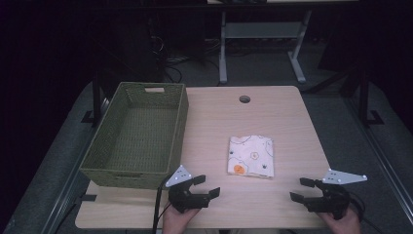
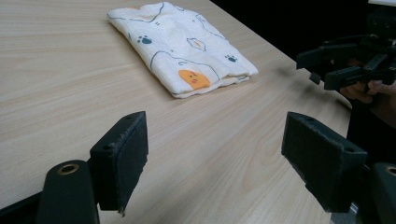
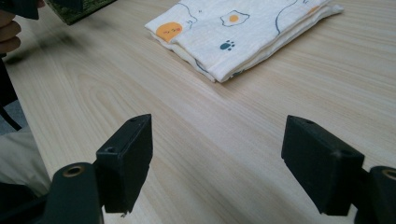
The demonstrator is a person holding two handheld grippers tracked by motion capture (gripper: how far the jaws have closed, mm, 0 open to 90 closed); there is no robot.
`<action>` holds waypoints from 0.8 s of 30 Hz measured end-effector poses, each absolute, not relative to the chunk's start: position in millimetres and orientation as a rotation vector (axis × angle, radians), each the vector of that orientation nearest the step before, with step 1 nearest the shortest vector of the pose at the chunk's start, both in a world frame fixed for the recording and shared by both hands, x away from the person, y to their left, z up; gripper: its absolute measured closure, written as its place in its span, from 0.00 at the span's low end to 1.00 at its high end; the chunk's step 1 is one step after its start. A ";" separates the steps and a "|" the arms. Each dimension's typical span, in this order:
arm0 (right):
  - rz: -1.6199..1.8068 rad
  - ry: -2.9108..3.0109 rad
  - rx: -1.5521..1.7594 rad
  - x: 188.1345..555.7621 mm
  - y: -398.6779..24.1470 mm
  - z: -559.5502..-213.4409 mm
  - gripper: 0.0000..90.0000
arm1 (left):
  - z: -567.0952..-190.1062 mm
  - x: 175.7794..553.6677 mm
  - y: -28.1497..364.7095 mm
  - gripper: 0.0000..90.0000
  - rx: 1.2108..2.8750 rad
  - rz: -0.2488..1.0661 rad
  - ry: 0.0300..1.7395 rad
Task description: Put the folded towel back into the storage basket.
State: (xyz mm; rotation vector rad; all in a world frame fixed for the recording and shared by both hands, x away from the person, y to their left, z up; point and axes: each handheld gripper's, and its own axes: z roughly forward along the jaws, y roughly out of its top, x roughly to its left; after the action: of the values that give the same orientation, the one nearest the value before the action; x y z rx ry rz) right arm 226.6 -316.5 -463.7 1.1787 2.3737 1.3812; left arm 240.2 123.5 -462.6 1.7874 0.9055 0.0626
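On the table (image 1: 292,126), folded cloth (image 1: 251,155) lies between, beyond both grippers' spread fingers (image 2: 120,158).

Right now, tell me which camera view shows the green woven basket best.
The high view: the basket shows whole there, open top, woven walls and handle slot, standing at the table's left side beside the folded cloth. The right gripper view catches just a dark green corner at its top edge.
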 end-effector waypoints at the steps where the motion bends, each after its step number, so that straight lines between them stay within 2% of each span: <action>1: 1.381 2.375 1.176 227.0 -316.1 -463.9 0.27 | -462.6 240.2 122.7 0.26 1.787 0.062 0.903; 24: 1.366 2.397 1.209 249.4 -306.9 -454.1 0.26 | -441.8 250.9 94.0 0.26 1.797 0.061 0.843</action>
State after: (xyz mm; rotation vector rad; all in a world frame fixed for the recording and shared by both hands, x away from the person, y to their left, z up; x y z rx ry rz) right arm 249.4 -306.9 -454.1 1.2092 2.3972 1.3661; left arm 250.9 94.0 -441.8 1.7973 0.8428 0.0605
